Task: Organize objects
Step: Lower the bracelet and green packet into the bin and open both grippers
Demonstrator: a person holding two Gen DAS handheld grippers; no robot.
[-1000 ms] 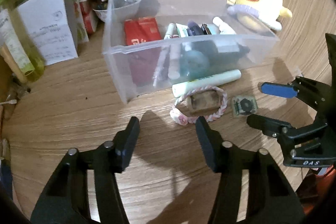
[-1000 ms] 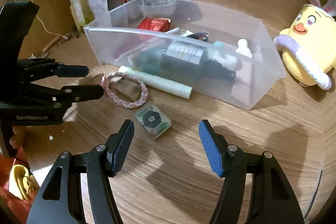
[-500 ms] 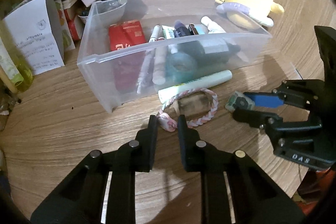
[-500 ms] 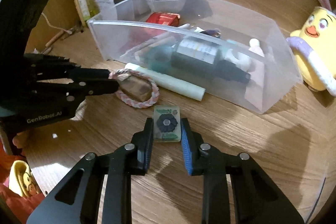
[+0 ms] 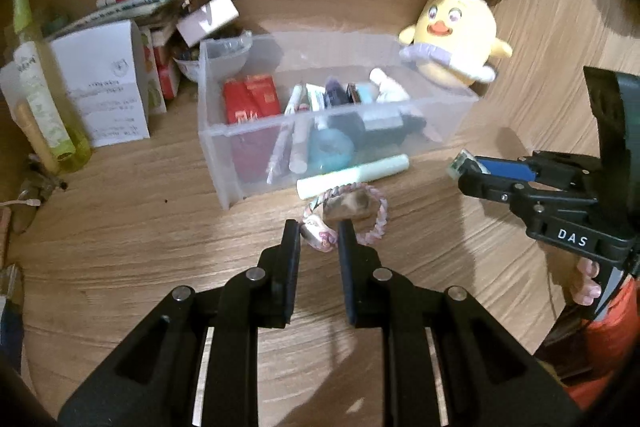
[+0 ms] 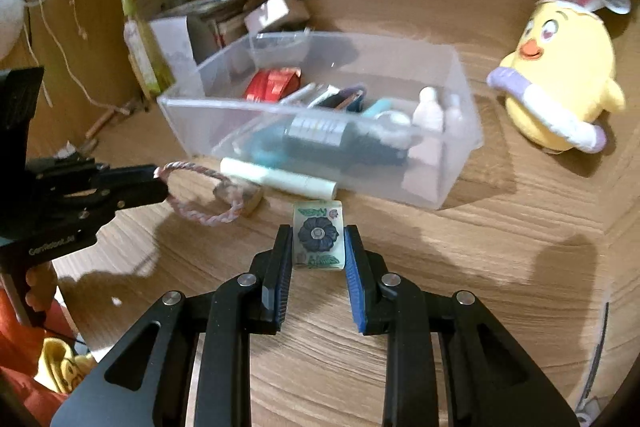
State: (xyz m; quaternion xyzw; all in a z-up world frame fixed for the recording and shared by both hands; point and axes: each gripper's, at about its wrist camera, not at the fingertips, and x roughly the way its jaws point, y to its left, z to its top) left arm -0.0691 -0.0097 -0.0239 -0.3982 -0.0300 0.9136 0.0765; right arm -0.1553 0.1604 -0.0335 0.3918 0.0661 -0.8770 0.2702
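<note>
The left gripper is clamping the braided bracelet by its charm end, loop trailing ahead toward the clear bin; the right gripper is pinching the flower tile flat, the bin lying just ahead.

A bin sits mid-table; a tube lies at its 6 o'clock, a plush chick at 2, boxes at 9.

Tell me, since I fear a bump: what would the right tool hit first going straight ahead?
Likely the pale tube lying against the clear bin; depth is unclear. The tool grips a flowered tile.
</note>
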